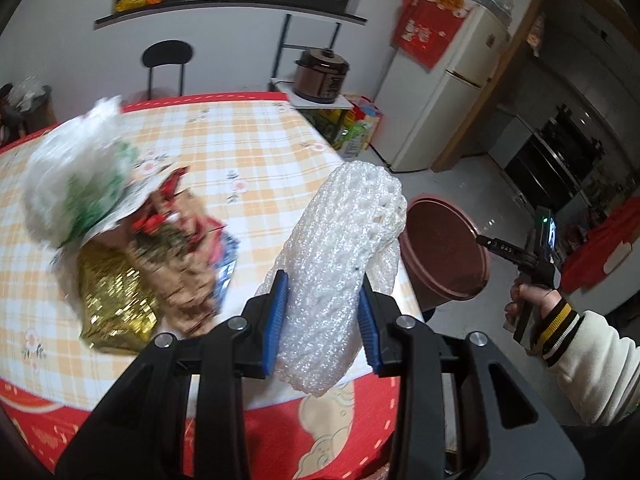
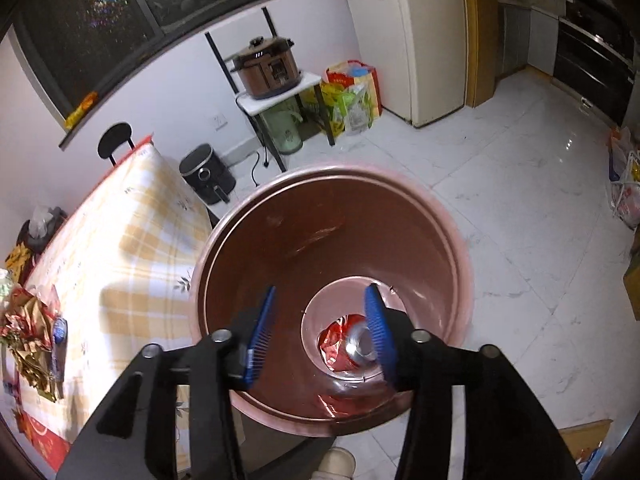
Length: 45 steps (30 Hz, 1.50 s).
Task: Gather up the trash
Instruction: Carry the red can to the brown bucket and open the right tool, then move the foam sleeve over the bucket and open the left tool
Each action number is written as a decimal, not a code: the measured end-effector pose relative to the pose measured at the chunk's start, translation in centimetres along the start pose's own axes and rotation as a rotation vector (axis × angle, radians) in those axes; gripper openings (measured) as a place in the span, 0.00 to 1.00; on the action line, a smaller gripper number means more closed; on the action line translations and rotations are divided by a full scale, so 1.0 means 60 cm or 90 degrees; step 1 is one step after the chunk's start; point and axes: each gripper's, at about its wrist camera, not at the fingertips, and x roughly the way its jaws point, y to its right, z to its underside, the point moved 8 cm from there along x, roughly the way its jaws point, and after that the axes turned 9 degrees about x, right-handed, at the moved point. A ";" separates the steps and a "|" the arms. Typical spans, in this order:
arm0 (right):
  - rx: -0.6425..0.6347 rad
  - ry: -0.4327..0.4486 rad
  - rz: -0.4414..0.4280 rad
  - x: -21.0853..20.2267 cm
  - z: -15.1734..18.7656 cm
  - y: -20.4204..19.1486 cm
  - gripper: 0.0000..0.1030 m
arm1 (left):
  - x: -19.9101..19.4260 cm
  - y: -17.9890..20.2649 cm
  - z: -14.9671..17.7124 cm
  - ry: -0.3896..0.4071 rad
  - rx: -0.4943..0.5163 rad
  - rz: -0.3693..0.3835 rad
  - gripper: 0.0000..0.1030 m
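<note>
Blur smears the trash pile (image 1: 132, 248) on the table (image 1: 248, 140); items hard to tell apart. Left gripper (image 1: 323, 312) is clamped on white foam netting (image 1: 340, 256), long axis tilted up-right, top end past table edge, near the bin (image 1: 444, 248). Right gripper (image 2: 320, 332) w/ jaws apart, nothing between, over bin (image 2: 328, 240); red wrapper (image 2: 334, 344) & can (image 2: 358, 346) at bottom, partly hidden by pad.

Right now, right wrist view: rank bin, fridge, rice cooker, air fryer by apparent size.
1. bin, though nearest the camera
2. fridge, partly cropped
3-4. rice cooker and air fryer look alike; unranked.
</note>
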 end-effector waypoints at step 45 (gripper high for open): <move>0.090 0.169 -0.015 -0.271 0.004 0.097 0.95 | 0.208 0.253 -0.239 0.038 0.123 0.109 0.92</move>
